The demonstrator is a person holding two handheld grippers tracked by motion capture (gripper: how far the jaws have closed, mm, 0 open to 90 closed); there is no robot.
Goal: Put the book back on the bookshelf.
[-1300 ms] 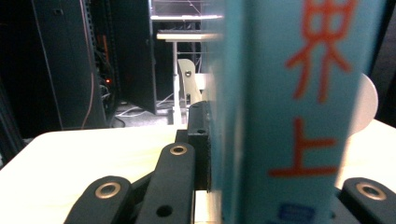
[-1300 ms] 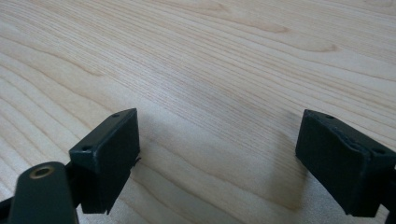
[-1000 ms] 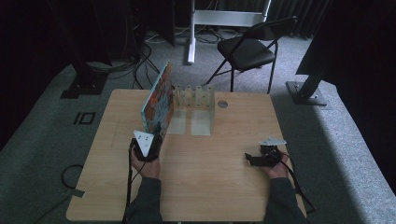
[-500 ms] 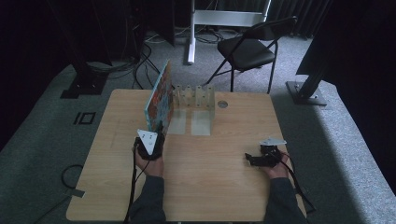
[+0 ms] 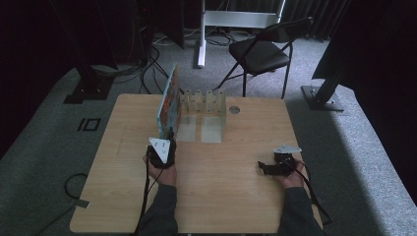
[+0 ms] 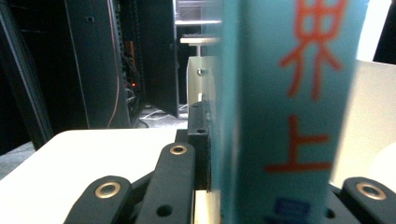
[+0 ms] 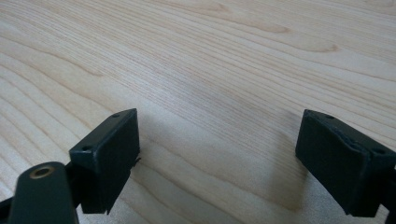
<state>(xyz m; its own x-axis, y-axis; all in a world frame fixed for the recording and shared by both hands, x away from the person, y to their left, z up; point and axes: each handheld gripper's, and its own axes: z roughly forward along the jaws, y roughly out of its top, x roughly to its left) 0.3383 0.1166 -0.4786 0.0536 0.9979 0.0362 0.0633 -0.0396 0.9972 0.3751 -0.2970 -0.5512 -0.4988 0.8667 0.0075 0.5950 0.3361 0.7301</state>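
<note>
Two claws work at the wooden desk (image 5: pixel 123 196). The left claw (image 5: pixel 167 135) is clamped on the near edge of a teal picture book (image 5: pixel 168 101), which stands upright on its edge, tilted slightly, just left of a clear acrylic rack (image 5: pixel 204 101) at the far middle of the desk. In the left gripper view the book's spine (image 6: pixel 289 112) with red characters rises between the jaws, the left pad pressed flat against its cover. The right claw (image 5: pixel 260 167) rests low on the desk near the right edge, well apart from the book; its jaws stand wide apart over bare wood and hold nothing.
</note>
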